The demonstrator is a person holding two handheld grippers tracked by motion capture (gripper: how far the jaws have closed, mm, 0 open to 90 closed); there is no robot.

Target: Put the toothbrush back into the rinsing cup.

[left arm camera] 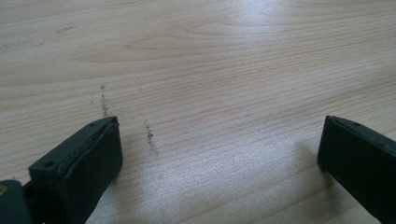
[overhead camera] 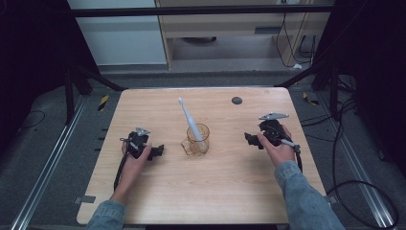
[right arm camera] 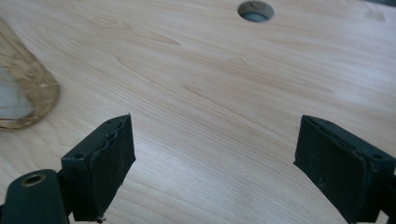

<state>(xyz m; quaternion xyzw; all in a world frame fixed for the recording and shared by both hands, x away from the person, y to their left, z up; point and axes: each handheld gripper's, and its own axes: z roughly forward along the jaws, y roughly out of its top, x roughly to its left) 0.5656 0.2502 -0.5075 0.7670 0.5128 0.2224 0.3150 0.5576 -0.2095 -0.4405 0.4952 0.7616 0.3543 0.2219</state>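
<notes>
- The left gripper (overhead camera: 155, 152) rests low on the wood, held in the left hand (overhead camera: 135, 155), jaws spread wide with nothing between them.
- The right gripper (overhead camera: 250, 140) sits in the right hand (overhead camera: 276, 148), jaws likewise wide apart and empty.
- Both forearms reach forward, sleeved in denim.

obstacle: glass cup (overhead camera: 198, 139) with toothbrush (overhead camera: 190, 120), mid-table | free: bare wood either side of cup

Even overhead light falls on the pale counter (overhead camera: 230, 182) while the room around it lies dark, a soft white glare sits on the wood above the left claw (left arm camera: 219, 158), short shadows hug its jaws, and the glass (right arm camera: 21, 93) is blurred.
</notes>
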